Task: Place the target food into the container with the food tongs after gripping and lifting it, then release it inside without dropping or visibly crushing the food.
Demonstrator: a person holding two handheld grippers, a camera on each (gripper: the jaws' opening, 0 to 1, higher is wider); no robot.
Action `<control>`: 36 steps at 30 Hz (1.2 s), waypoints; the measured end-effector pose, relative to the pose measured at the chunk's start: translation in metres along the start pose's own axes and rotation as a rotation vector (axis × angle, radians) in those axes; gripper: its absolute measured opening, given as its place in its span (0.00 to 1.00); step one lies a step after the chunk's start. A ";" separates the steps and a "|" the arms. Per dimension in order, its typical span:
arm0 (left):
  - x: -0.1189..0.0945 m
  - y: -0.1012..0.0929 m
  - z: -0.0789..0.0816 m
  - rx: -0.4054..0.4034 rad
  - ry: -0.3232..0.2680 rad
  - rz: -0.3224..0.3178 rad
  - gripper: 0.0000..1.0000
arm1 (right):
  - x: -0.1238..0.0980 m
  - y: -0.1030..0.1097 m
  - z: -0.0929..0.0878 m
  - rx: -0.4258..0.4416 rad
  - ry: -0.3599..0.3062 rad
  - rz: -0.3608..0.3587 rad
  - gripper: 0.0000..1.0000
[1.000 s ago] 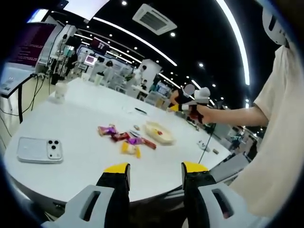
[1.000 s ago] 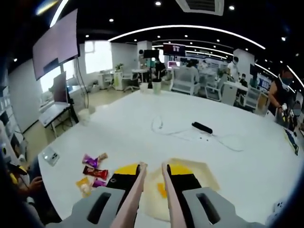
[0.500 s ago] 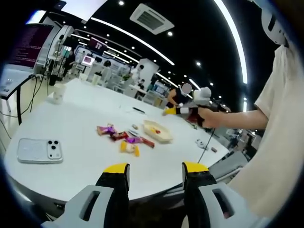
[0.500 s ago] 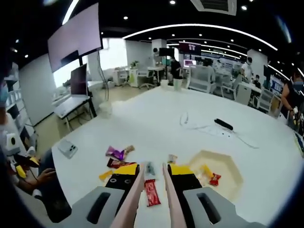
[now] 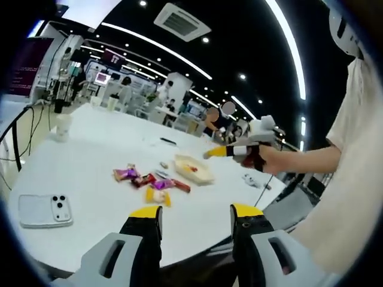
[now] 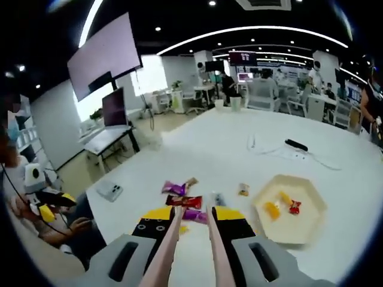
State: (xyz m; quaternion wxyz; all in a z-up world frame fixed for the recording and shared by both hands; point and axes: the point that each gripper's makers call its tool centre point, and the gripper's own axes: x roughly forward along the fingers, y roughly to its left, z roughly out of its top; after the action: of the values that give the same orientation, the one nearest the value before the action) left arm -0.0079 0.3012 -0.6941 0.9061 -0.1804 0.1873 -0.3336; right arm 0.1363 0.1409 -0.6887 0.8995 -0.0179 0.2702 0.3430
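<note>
Glossy candy wrappers (image 6: 185, 201) — smooth white table (image 6: 197, 155)

Phone (image 5: 39, 210) on white table (image 5: 90, 161)

In the right gripper view, the tongs (image 6: 190, 245) and the right gripper (image 6: 190, 224) are hiding part of a purple snack (image 6: 196, 216) and most of a yellow one just left of it, and both tong arms are running off the bottom edge. The wrappers (image 6: 179, 188) on the table (image 6: 209, 155) are showing too small for any print to be read, and so are the yellow and red pieces in the tray (image 6: 311, 224). In the left gripper view, the phone (image 5: 39, 210) is lying out toward the warped left rim, the snacks (image 5: 149, 182) are blurring together, and the tong tips beyond the right gripper (image 5: 216, 152) are too small to make out.
</note>
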 end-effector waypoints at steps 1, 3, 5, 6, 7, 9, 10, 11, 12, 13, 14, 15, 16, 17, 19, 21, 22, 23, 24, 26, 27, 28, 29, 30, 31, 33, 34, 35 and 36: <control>0.005 -0.005 0.000 0.007 0.004 -0.014 0.45 | -0.003 0.003 -0.001 -0.008 0.002 0.010 0.24; 0.013 -0.011 -0.002 0.015 0.018 -0.037 0.45 | -0.012 0.011 -0.007 -0.019 0.003 0.027 0.24; 0.022 -0.017 -0.003 0.018 0.027 -0.051 0.45 | -0.019 0.014 -0.011 -0.019 0.004 0.039 0.24; 0.026 -0.020 -0.002 0.021 0.028 -0.059 0.45 | -0.021 0.014 -0.012 -0.019 0.003 0.038 0.24; 0.029 -0.023 -0.002 0.026 0.030 -0.063 0.45 | -0.024 0.013 -0.013 -0.013 0.000 0.039 0.24; 0.033 -0.028 0.000 0.044 0.025 -0.070 0.44 | -0.030 0.010 -0.017 0.004 0.000 0.034 0.24; 0.038 -0.031 0.001 0.045 0.022 -0.075 0.44 | -0.033 0.009 -0.020 0.012 0.006 0.032 0.24; 0.040 -0.033 0.001 0.048 0.016 -0.078 0.44 | -0.038 0.010 -0.021 0.014 0.010 0.032 0.24; 0.042 -0.033 0.001 0.050 0.011 -0.080 0.45 | -0.041 0.011 -0.022 0.011 0.012 0.033 0.24; 0.048 -0.036 0.000 0.042 0.005 -0.086 0.45 | -0.044 0.013 -0.023 0.001 0.016 0.034 0.24; 0.051 -0.037 -0.002 0.027 0.007 -0.091 0.45 | -0.046 0.014 -0.024 -0.010 0.020 0.033 0.24; 0.056 -0.041 -0.004 0.009 0.008 -0.102 0.45 | -0.050 0.013 -0.025 -0.015 0.021 0.028 0.24; 0.058 -0.043 -0.004 0.009 0.009 -0.106 0.45 | -0.054 0.012 -0.026 -0.013 0.018 0.024 0.24; 0.064 -0.048 -0.007 0.012 0.023 -0.118 0.45 | -0.056 0.010 -0.027 -0.006 0.015 0.018 0.24; 0.070 -0.055 -0.008 0.019 0.033 -0.139 0.45 | -0.060 0.007 -0.030 0.013 0.011 0.006 0.24; 0.076 -0.058 -0.009 0.020 0.037 -0.150 0.45 | -0.063 0.004 -0.032 0.020 0.010 -0.004 0.24; 0.078 -0.058 -0.010 0.021 0.042 -0.154 0.45 | -0.066 0.003 -0.033 0.026 0.008 -0.009 0.24; 0.080 -0.059 -0.011 0.022 0.045 -0.156 0.46 | -0.066 0.003 -0.033 0.027 0.007 -0.010 0.24; 0.082 -0.059 -0.011 0.024 0.051 -0.157 0.46 | -0.068 0.002 -0.035 0.031 0.007 -0.012 0.24; 0.083 -0.058 -0.011 0.027 0.053 -0.157 0.46 | -0.069 0.001 -0.036 0.035 0.007 -0.013 0.24; 0.083 -0.058 -0.011 0.028 0.054 -0.156 0.46 | -0.070 0.001 -0.036 0.037 0.007 -0.011 0.24; 0.083 -0.057 -0.012 0.028 0.055 -0.152 0.46 | -0.071 0.001 -0.036 0.037 0.005 -0.011 0.24; 0.083 -0.055 -0.012 0.026 0.057 -0.146 0.46 | -0.071 0.001 -0.035 0.040 0.001 -0.010 0.24; 0.083 -0.055 -0.013 0.022 0.058 -0.143 0.46 | -0.072 0.001 -0.034 0.045 -0.001 -0.009 0.25; 0.083 -0.054 -0.013 0.019 0.060 -0.140 0.46 | -0.073 0.001 -0.033 0.049 -0.003 -0.008 0.25; 0.083 -0.053 -0.014 0.017 0.065 -0.134 0.46 | -0.078 0.005 -0.024 0.057 -0.031 0.003 0.25; 0.082 -0.054 -0.012 0.028 0.070 -0.129 0.46 | -0.079 0.008 -0.020 0.055 -0.043 0.012 0.25; 0.082 -0.054 -0.012 0.031 0.070 -0.127 0.46 | -0.080 0.009 -0.018 0.052 -0.051 0.017 0.25; 0.081 -0.054 -0.011 0.035 0.073 -0.120 0.46 | -0.080 0.010 -0.018 0.056 -0.053 0.021 0.25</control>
State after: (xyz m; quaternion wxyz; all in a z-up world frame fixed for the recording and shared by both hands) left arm 0.0149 0.2063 -0.6970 0.8802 -0.1633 0.2031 -0.3967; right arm 0.0720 0.0964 -0.6626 0.9027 0.0191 0.2561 0.3451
